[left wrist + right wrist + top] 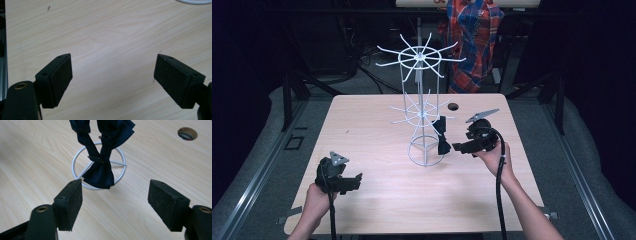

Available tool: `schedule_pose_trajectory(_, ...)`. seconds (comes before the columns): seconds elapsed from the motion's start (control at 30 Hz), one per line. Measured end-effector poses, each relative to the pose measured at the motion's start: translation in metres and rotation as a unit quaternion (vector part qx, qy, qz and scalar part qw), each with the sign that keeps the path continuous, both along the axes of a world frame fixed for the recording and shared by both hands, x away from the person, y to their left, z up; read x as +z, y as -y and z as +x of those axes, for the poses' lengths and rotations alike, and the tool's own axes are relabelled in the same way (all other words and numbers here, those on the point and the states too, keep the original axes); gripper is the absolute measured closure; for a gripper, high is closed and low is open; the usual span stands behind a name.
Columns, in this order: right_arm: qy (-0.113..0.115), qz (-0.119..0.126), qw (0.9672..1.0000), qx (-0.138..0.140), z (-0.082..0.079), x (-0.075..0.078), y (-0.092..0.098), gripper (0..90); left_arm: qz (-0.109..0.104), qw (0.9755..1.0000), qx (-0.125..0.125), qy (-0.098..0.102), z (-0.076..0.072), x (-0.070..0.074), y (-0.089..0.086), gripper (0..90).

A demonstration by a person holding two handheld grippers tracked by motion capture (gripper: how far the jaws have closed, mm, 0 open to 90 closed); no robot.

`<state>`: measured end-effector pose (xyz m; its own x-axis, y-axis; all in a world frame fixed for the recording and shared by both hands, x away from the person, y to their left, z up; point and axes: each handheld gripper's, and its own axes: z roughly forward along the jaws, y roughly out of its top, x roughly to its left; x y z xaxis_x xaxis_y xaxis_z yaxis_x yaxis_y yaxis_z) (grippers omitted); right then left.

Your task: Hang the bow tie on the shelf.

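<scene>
The dark navy bow tie (442, 136) hangs by its strap from a lower arm of the white wire display rack (422, 100), its bow dangling just above the rack's ring base (98, 167). In the right gripper view the strap's metal clasp shows, and the bow hangs free with nothing pinching it. The right gripper (458, 147) sits just beside the tie, its jaws apart and empty, the pads clear of the cloth. Judging from that, the hanging looks done: the tie is on the rack and let go, and what is left is to draw the right hand away. The left gripper (357, 178) rests low over the near left of the wooden desk (362, 125), well apart from the rack, jaws wide open over bare wood.
</scene>
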<state>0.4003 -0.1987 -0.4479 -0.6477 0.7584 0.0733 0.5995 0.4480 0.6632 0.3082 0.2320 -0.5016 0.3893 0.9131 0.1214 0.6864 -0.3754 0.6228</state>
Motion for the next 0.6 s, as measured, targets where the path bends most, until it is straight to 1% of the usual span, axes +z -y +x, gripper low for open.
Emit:
schedule_pose_trajectory(0.03, -0.001, 0.001, 1.0000, -0.001, -0.002, 0.001, 0.001, 26.4, 0.000, 1.0000, 0.000, 0.000, 0.000, 0.000, 0.000, 15.6)
schedule_pose_trajectory(0.17, -0.003, -0.012, 0.9999, 0.002, -0.009, 0.003, 0.006, 22.4, -0.001, 1.0000, 0.000, 0.001, 0.000, 0.000, 0.000, 15.6)
schedule_pose_trajectory(0.23, -0.001, -0.022, 0.9998, 0.001, -0.013, 0.003, 0.007, 19.7, -0.002, 1.0000, -0.001, 0.000, 0.000, 0.001, 0.000, 15.6)
schedule_pose_trajectory(0.3, 0.005, -0.027, 0.9996, -0.003, -0.018, 0.003, 0.008, 17.4, -0.003, 1.0000, -0.003, 0.000, 0.000, 0.001, 0.000, 15.6)
schedule_pose_trajectory(0.33, 0.004, -0.027, 0.9996, -0.004, -0.020, 0.003, 0.009, 16.4, -0.004, 1.0000, -0.003, 0.001, 0.000, 0.001, 0.000, 15.6)
schedule_pose_trajectory(0.37, 0.002, -0.034, 0.9994, -0.004, -0.021, 0.003, 0.010, 15.3, -0.005, 1.0000, -0.003, 0.002, 0.000, 0.001, 0.001, 15.6)
schedule_pose_trajectory(0.47, 0.000, -0.039, 0.9992, -0.006, -0.024, 0.003, 0.012, 14.6, -0.006, 1.0000, -0.004, 0.001, 0.000, 0.001, 0.001, 15.6)
schedule_pose_trajectory(0.5, -0.004, -0.037, 0.9993, -0.008, -0.027, 0.000, 0.015, 13.9, -0.006, 1.0000, -0.006, 0.001, 0.000, 0.001, 0.001, 15.6)
schedule_pose_trajectory(0.53, -0.006, -0.044, 0.9990, -0.008, -0.029, 0.000, 0.016, 13.8, -0.007, 1.0000, -0.006, 0.001, 0.000, 0.001, 0.001, 15.6)
schedule_pose_trajectory(0.6, -0.011, -0.045, 0.9989, -0.008, -0.033, -0.004, 0.020, 13.6, -0.006, 1.0000, -0.005, 0.001, 0.000, 0.001, 0.001, 15.5)
